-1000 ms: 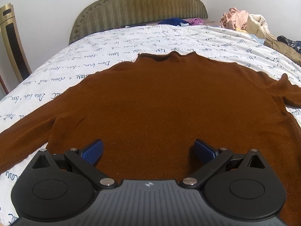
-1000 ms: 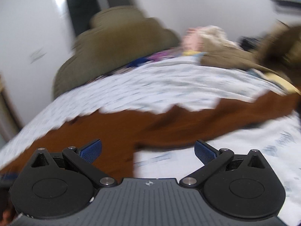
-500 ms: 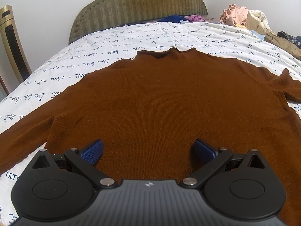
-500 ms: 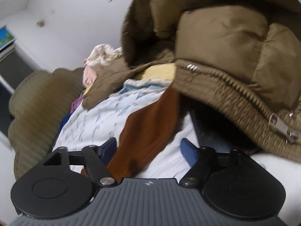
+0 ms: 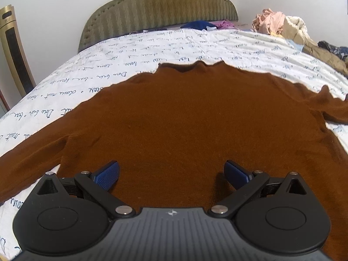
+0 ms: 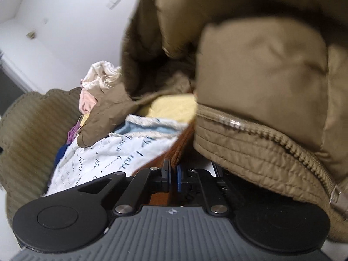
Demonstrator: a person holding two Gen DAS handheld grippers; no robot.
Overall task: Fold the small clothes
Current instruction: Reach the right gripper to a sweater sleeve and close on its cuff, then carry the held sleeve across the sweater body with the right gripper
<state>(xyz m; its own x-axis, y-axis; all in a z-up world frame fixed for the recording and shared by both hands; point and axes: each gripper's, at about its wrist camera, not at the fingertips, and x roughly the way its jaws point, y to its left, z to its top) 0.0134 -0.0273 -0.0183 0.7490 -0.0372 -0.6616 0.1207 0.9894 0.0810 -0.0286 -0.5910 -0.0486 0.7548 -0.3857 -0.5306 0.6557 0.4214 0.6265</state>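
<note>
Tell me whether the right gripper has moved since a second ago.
Yes. The right gripper swung right, away from the headboard toward the olive jacket, and its fingers have just closed on the brown sleeve.

Left claw (image 5: 171, 171): black plastic, w/ two big round discs at the sides and flat black arms going in. Small shiny silver screws sit on the arms. The fingers (image 5: 107, 174) have blue bumpy pads. In the middle is a gray ribbed plate w/ a tiny star mark. Right claw (image 6: 173, 175) looks the same: black discs, silver screws, gray ribs, blue pads.
</note>
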